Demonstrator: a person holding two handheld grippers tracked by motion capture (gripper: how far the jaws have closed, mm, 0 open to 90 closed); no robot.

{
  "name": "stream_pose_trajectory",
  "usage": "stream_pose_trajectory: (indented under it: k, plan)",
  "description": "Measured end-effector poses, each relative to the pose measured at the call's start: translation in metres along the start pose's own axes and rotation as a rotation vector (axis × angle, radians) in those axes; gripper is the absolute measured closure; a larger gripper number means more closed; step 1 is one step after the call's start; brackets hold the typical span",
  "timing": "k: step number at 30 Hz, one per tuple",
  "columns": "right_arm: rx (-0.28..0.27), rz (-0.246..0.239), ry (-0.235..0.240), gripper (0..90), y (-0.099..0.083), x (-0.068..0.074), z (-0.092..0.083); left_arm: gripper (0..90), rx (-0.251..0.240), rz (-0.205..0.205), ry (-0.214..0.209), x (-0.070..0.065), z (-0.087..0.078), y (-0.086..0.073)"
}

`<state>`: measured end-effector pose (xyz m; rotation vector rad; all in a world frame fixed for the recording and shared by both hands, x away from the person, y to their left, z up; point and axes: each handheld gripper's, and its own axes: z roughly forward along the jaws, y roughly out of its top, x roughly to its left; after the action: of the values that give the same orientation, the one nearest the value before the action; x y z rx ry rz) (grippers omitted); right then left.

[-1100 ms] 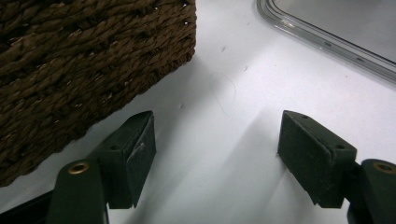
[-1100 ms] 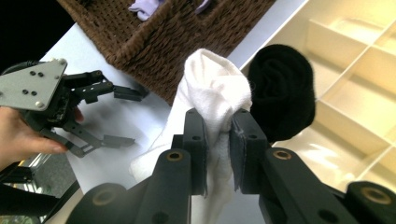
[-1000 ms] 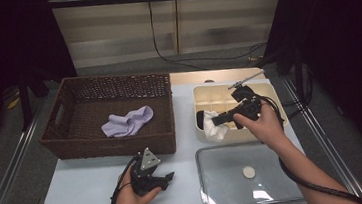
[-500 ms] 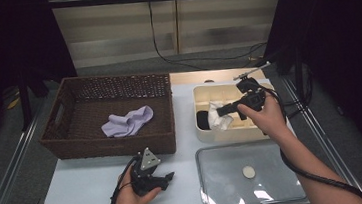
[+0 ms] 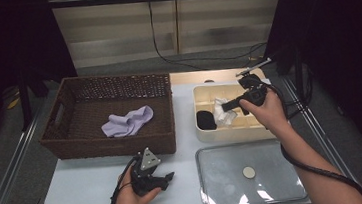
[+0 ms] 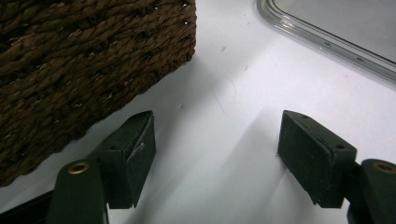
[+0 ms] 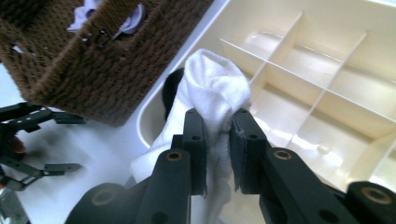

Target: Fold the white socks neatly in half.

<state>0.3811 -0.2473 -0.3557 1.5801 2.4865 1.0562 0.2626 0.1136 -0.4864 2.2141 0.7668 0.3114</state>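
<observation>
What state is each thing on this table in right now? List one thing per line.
White sock: pinched in the right tool, held over the divided box.
Black sock: lying in the divided box.
Purple sock: lying loose in the wicker basket.
Clear lid: off the box, flat on the table.
Left tool: open, empty, beside the basket.

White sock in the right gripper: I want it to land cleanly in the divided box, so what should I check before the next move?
1. Grip: right gripper shut on the white sock: ok.
2. Sock over the divided box: ok.
3. Compartment under it free: cannot tell; a black item lies beside it.
4. Sock's tail clear of the rim: cannot tell.
5. Left gripper open, resting on the table, out of the way: ok.
</observation>
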Motion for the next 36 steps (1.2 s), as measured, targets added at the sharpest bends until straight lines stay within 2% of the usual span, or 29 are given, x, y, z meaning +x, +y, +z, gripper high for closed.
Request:
stream_pose_trajectory:
  k: [5,14,21,23,31,36]
  plan:
    - [0.012,0.013,-0.023,77.5,-0.003,-0.008,0.005,27.5,0.001,0.000,0.001,0.000,0.000,0.000]
    - [0.048,0.048,-0.034,77.4,-0.011,-0.026,0.021,27.5,-0.001,-0.001,-0.002,0.000,0.000,0.000]
    - [0.076,0.028,-0.039,77.3,-0.016,-0.026,0.031,27.5,-0.002,-0.001,-0.003,0.000,0.000,0.000]
    - [0.089,0.035,-0.045,77.2,-0.019,-0.026,0.033,27.5,0.000,-0.002,-0.001,0.000,0.000,0.000]
    - [0.082,0.028,-0.045,77.0,-0.024,-0.026,0.039,27.5,0.001,-0.002,-0.001,0.000,0.000,0.000]
    - [0.081,-0.004,-0.063,77.0,-0.025,-0.022,0.043,27.5,-0.003,-0.002,-0.003,0.000,0.000,0.000]
